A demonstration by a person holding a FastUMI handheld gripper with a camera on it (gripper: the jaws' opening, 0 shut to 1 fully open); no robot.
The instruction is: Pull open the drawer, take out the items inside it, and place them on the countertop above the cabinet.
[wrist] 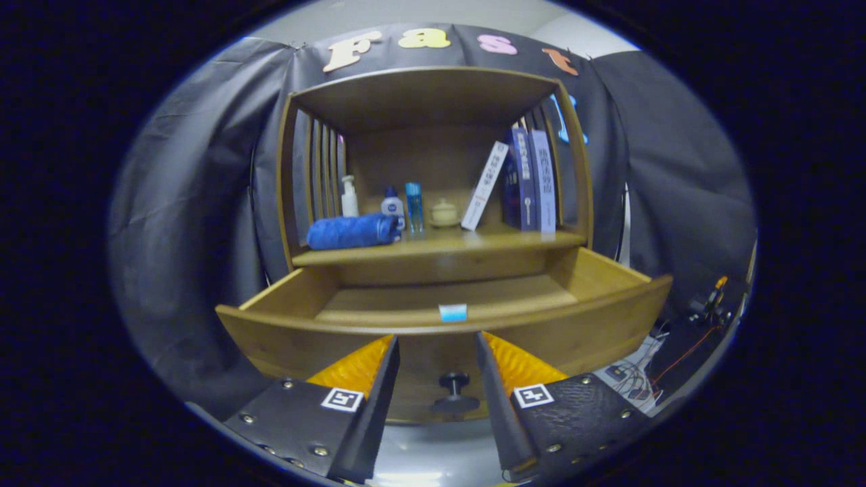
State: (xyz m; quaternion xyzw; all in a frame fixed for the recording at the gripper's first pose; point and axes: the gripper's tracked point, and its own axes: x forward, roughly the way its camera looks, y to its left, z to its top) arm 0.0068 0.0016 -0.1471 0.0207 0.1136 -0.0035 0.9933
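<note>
Two fingers of the gripper [436, 368] stand spread and empty low in the frame, the drawer's knob [454, 392] between them. Above, at centre, the drawer [575, 325] hangs open, a small blue item [452, 312] lying just inside its front.

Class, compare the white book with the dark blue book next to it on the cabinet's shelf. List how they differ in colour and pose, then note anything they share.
Colour: the white book has a pale cover; the dark blue book is much darker.
Pose: the white book tilts, its top leaning toward the dark blue book, which stands nearly upright.
Shared: both stand on the shelf above the open drawer, well beyond the open gripper, whose fingers flank the drawer knob without touching it.
</note>
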